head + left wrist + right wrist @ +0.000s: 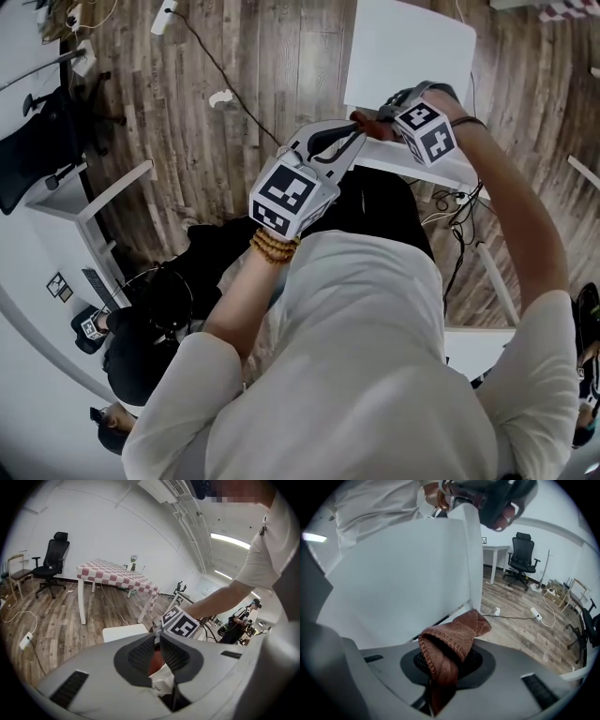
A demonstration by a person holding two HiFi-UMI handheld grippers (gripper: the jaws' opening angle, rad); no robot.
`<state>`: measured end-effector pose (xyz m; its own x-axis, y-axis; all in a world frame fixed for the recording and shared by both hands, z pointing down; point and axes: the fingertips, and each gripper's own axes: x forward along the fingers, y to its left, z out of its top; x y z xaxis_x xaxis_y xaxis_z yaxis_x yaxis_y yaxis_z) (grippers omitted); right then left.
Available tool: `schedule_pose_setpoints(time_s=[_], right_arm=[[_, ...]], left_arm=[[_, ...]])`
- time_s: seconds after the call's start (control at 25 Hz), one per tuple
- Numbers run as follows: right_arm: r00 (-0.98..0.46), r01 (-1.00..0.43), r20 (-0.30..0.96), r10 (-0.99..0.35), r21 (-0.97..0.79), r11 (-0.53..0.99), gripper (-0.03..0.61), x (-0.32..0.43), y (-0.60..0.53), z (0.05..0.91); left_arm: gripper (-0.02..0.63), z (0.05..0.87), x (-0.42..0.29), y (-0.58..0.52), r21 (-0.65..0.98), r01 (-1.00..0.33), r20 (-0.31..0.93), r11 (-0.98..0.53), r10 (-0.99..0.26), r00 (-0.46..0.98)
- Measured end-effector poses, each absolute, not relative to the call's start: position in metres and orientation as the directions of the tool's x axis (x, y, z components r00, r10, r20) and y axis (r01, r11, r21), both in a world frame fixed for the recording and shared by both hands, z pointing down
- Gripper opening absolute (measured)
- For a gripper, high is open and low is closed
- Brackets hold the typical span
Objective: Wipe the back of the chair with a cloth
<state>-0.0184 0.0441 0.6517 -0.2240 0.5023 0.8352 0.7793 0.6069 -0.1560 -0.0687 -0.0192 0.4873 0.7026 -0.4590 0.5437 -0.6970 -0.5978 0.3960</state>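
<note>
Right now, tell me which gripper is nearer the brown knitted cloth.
Right. The right gripper is shut on the brown knitted cloth; the left gripper clamps the white chair back close beside it.

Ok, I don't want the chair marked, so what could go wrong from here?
1. The cloth is pinched as a narrow twist in the right gripper. Dragging it over the chair back might pull it loose, or let bare jaws scrape the white surface.
2. The left gripper looks clamped on the chair back's edge, so a hard wiping push could shift or tip it.
</note>
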Motion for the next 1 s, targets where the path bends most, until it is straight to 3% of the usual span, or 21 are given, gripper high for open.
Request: schedule_pose_setpoints(time_s=[0.64, 1.0], right_arm=[[-0.305, 0.815, 0.846, 0.438, -0.007, 0.58, 0.069, -0.01, 0.05, 0.553], [-0.289, 0.816, 0.863, 0.414, -0.004, 0.578, 0.069, 0.008, 0.052, 0.561]], left_arm=[[0.06, 0.476, -0.058, -0.015, 0.381, -0.681, 0.546, -0.625, -0.442, 0.711], [0.06, 0.481, -0.039, -0.019, 0.371, -0.666, 0.55, -0.647, -0.425, 0.719]])
